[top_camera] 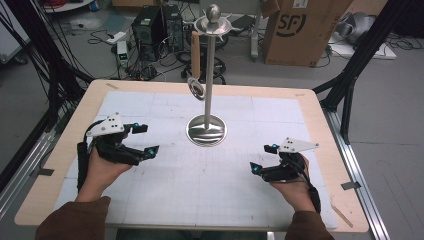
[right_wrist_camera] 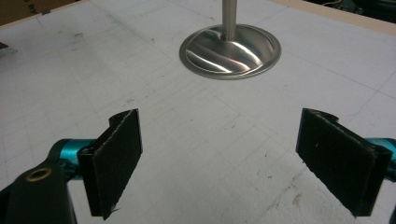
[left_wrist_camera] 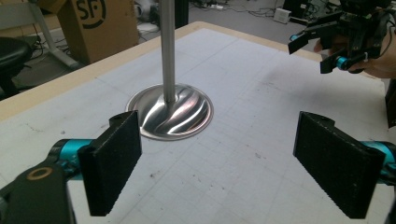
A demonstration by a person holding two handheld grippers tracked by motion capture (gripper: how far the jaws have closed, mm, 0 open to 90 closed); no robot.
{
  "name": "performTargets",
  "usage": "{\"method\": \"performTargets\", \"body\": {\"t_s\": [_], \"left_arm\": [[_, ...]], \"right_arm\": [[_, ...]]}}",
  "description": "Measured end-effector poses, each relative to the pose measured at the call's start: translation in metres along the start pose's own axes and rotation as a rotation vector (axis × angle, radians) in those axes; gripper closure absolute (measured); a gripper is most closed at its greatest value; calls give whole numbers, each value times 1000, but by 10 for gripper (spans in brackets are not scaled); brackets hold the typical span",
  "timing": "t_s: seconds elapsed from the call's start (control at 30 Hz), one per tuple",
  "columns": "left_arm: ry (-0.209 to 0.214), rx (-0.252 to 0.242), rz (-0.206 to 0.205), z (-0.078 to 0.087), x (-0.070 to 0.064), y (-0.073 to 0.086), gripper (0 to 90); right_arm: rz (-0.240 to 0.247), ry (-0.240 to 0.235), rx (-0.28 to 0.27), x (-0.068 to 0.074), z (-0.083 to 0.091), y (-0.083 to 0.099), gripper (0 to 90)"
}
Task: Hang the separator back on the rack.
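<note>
Even overhead light, soft pics, glare on steel base (left_wrist_camera: 169, 112).

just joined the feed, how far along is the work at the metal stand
Nothing looks done yet. The wooden-handled utensil hangs from the tall silver metal stand on the white gridded mat. The left gripper and right gripper hover open, holding nothing. Everything is left.

Steel stand (top_camera: 206, 129) upright, table centre

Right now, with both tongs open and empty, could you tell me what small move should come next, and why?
Probably raise the left tongs toward the wooden-handled utensil hanging from the metal stand; both tongs are open above the mat, and the left sits nearer it.
</note>
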State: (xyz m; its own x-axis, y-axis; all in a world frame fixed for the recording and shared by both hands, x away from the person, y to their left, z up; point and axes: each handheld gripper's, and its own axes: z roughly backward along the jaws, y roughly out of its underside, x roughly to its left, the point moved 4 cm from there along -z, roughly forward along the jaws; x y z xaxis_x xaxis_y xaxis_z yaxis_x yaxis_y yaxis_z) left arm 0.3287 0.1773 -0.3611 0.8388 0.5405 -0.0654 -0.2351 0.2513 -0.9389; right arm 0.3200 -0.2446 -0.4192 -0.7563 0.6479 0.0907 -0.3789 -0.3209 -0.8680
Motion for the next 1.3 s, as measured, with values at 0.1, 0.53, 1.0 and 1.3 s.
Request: {"method": "performTargets", "body": {"t_s": [0.1,0.53,1.0,1.3], "left_arm": [[10,3,-2,-2,-1,2,140],[16,32,-2,-9,-1,8,124],[16,43,1,-11,-1,9,117],[7,57,-5,-12,1,11,116]], "right_arm": [[4,0,3,0,-1,0,133],[7,12,11,1,0,0,133],[11,10,16,1,-1,0,132],[13,9,16,1,-2,1,132]]}}
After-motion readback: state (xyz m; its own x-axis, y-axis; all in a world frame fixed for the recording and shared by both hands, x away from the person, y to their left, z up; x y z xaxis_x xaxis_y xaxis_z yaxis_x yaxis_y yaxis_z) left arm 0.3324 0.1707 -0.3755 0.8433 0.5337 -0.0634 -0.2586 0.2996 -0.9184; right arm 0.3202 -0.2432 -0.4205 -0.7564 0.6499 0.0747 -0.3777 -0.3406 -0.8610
